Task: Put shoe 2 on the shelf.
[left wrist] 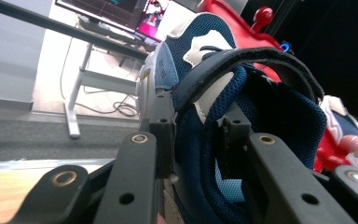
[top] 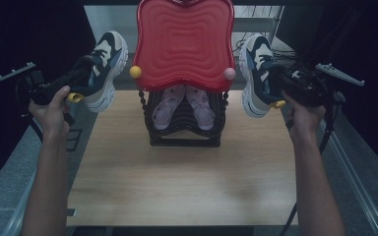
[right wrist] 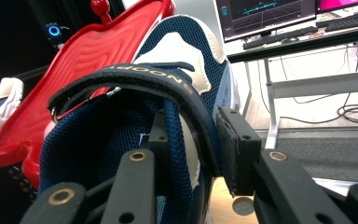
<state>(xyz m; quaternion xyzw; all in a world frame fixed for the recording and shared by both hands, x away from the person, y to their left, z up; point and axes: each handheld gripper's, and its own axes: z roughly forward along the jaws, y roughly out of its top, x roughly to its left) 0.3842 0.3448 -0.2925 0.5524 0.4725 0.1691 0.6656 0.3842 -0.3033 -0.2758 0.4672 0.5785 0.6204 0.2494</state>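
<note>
Two navy, white and cream sneakers hang in the air on either side of a shoe rack. My left gripper (top: 85, 73) is shut on the collar of the left sneaker (top: 109, 54). In the left gripper view one jaw sits outside the sneaker (left wrist: 200, 46) and one inside its opening, around the left gripper (left wrist: 197, 135). My right gripper (top: 276, 78) is shut on the right sneaker (top: 255, 59) the same way. The right gripper view shows the right gripper (right wrist: 196, 140) pinching the sneaker's (right wrist: 182, 51) side wall and strap.
The black rack (top: 184, 137) stands at the back middle of the wooden table (top: 177, 182). It carries a wavy red top tray (top: 184, 44) with a yellow knob (top: 135, 72) and a pink knob (top: 230, 73). A pink pair of shoes (top: 170, 105) lies on its lower shelf. Desks with monitors (right wrist: 265, 16) stand beyond.
</note>
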